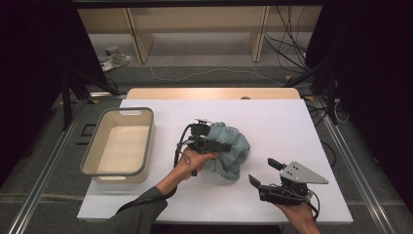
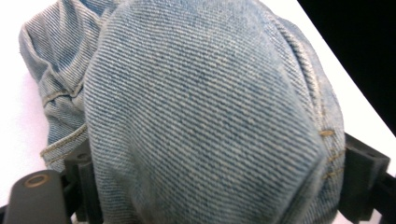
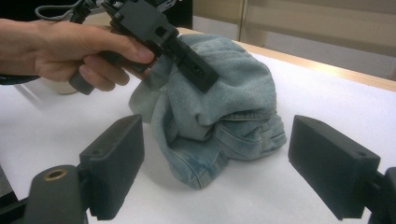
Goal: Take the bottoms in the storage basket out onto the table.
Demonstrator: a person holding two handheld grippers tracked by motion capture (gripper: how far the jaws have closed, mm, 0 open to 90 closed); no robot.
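Note:
A crumpled pair of light blue jeans (image 1: 233, 148) lies in a heap at the middle of the white table (image 1: 277, 117). My left gripper (image 1: 220, 142) reaches into the heap from its left side, and a bulging fold of denim (image 2: 205, 112) lies loosely between its spread jaws. In the right gripper view that left gripper (image 3: 187, 60) rests over the top of the jeans (image 3: 224, 116), held by a hand. My right gripper (image 1: 261, 170) hovers near the front right of the table, open and holding nothing, a short way from the heap.
A cream bin with a grey rim (image 1: 92, 151) stands on the left part of the table, with nothing showing inside it. A wooden strip (image 1: 214, 92) runs along the far edge. Cables lie on the floor beyond.

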